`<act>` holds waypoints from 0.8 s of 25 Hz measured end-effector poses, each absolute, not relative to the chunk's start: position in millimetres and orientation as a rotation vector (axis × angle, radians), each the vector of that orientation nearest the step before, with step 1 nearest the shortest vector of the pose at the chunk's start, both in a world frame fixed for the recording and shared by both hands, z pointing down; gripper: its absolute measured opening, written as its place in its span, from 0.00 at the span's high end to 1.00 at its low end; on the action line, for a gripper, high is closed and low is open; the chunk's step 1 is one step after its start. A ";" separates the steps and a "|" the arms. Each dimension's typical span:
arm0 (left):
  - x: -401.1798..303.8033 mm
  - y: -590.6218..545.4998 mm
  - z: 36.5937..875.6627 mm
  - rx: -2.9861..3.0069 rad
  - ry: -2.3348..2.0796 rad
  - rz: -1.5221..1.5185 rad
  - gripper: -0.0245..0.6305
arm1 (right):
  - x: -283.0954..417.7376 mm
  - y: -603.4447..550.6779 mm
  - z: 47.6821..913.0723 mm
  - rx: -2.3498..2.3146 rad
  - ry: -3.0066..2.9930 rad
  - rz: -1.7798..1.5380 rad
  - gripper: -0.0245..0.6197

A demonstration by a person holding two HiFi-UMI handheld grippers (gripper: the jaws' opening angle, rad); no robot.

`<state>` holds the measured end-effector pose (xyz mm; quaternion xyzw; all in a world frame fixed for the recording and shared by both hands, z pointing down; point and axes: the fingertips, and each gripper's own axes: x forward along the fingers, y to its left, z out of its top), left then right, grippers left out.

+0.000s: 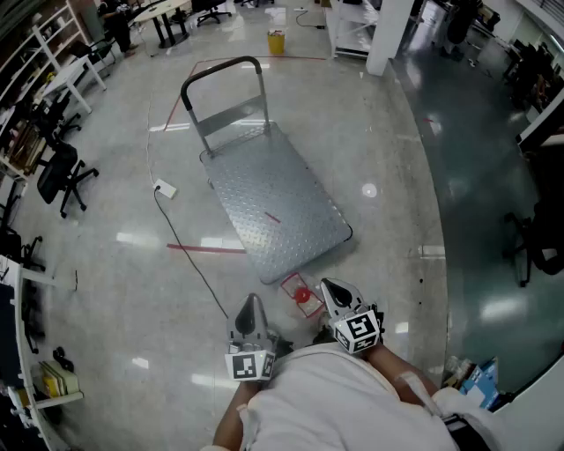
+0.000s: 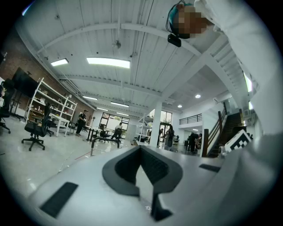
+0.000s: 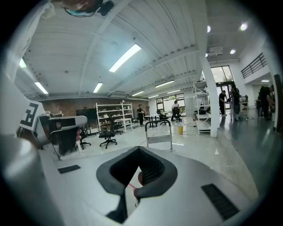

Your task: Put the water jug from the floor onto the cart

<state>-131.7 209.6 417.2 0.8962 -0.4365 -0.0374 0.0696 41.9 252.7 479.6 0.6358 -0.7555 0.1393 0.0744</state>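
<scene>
Water jug [image 1: 302, 297] stands just left of the right hand-held gripper [image 1: 329, 288], its jaws pressed together, cart [image 1: 264, 181] dead ahead.

Polished floor [image 1: 115, 185], flatbed cart [image 1: 273, 207], water jug [image 1: 302, 297], cable [image 1: 189, 257]

Big open-plan office hall, half workshop. Polished grey floor [image 1: 115, 176] throughout. White shelves [image 1: 62, 62] at ten o'clock, chairs [image 1: 62, 176] at nine, desks [image 1: 163, 13] at eleven, white column [image 1: 388, 31] at one. Overhead, strip lights [image 2: 108, 62] on a white ceiling [image 2: 132, 39]. Stairs [image 2: 225, 132], brick wall [image 3: 62, 105], steel cart [image 1: 273, 207] mid-floor.
</scene>
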 end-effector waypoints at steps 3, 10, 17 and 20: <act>-131.2 211.6 416.9 2.696 -1.311 -0.111 0.96 | 43.2 255.3 479.1 1.912 -2.263 0.418 0.95; -126.9 212.7 420.1 2.706 -1.299 -0.098 0.96 | 46.5 255.8 478.8 1.920 -2.256 0.407 0.95; -129.6 212.0 424.7 2.679 -1.284 -0.088 0.96 | 52.7 220.9 514.3 1.850 -2.115 0.547 0.94; -126.7 210.8 430.7 2.667 -1.276 -0.073 0.96 | 55.8 193.5 553.6 1.763 -2.021 0.655 0.94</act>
